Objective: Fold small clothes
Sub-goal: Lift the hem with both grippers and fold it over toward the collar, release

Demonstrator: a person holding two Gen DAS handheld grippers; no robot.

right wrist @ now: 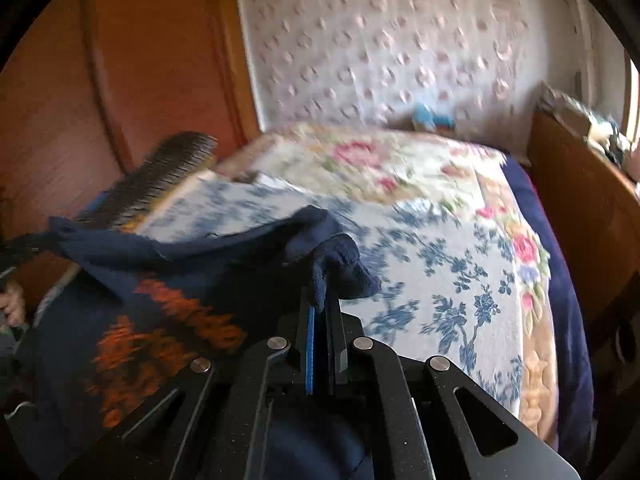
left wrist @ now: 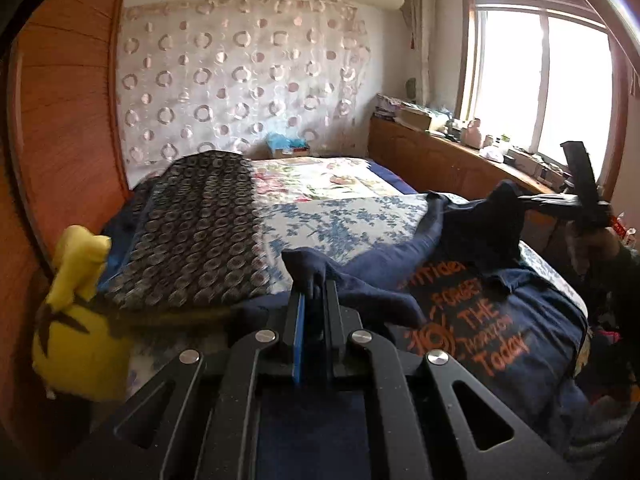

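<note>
A navy T-shirt (left wrist: pixel 492 320) with orange lettering lies at the near edge of the bed, print side up. In the left wrist view my left gripper (left wrist: pixel 314 287) is shut on a bunched piece of the shirt's edge, lifted off the bed. Off to the right, my right gripper (left wrist: pixel 522 199) pinches another peak of the navy cloth and holds it up. The right wrist view shows that right gripper (right wrist: pixel 323 296) shut on a fold of the T-shirt (right wrist: pixel 168 312). The cloth stretches away to the far left, where a hand (right wrist: pixel 12 306) shows at the frame's edge.
The bed (left wrist: pixel 344 220) has a blue floral cover with a pink floral quilt behind. A dark patterned pillow (left wrist: pixel 200 232) and a yellow plush toy (left wrist: pixel 76 320) lie at the left by the wooden headboard (left wrist: pixel 60 120). A cluttered wooden cabinet (left wrist: pixel 440 160) runs under the window.
</note>
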